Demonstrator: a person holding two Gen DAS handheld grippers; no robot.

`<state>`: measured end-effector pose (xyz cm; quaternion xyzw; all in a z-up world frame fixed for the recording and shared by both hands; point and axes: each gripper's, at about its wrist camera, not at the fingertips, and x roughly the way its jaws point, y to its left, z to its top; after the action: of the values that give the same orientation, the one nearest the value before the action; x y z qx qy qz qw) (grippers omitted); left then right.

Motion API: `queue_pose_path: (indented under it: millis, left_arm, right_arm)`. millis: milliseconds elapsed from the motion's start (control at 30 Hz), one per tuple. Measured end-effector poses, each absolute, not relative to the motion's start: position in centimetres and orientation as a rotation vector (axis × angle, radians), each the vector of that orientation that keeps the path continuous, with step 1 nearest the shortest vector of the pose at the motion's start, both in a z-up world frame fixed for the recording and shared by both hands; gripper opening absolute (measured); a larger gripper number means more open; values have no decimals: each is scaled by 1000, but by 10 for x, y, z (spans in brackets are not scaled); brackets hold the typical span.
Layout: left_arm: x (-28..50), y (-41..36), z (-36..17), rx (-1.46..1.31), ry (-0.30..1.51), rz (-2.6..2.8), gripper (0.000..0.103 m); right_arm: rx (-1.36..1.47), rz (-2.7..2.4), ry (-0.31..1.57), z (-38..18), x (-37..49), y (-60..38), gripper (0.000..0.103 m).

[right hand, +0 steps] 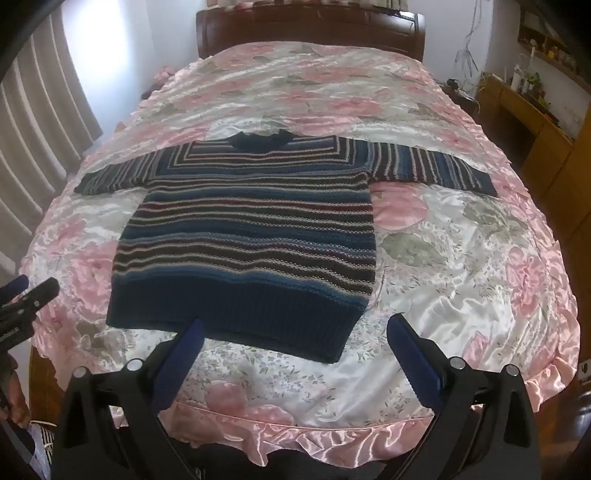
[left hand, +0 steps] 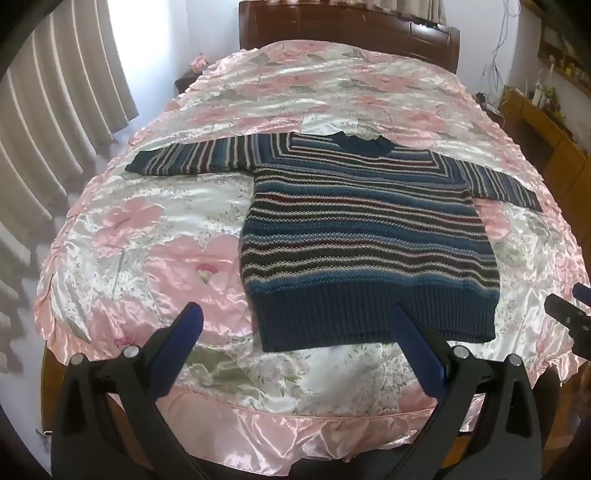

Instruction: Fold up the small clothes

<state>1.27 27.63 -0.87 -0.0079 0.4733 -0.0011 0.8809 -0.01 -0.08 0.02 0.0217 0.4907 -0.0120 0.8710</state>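
A small striped knitted sweater (left hand: 365,236) (right hand: 251,240), dark blue with pale and red stripes, lies flat on the bed with both sleeves spread out and its ribbed hem nearest me. My left gripper (left hand: 295,321) hovers open over the hem's near left part, with nothing between its blue-padded fingers. My right gripper (right hand: 295,332) hangs open just in front of the hem's right corner, also empty. Each gripper's tip shows at the edge of the other's view: the right gripper (left hand: 569,314), and the left gripper (right hand: 26,299).
The bed carries a shiny pink floral satin bedspread (left hand: 155,229) (right hand: 461,258) with a ruffled edge near me. A dark wooden headboard (left hand: 347,33) stands at the far end. Curtains (left hand: 55,110) hang on the left, and wooden furniture (right hand: 532,125) lines the right.
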Motion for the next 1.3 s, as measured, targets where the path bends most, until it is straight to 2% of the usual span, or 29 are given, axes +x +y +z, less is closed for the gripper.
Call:
queue_pose_path:
  millis: [500,1300]
  left_arm:
    - [10,269,1,23,935,-12,100]
    - [10,274,-6,26,953,-5,100]
  right_arm:
    - [108,-47,1030,-7,4,-14,99]
    - [132,-47,1019,-4,2,-14,99]
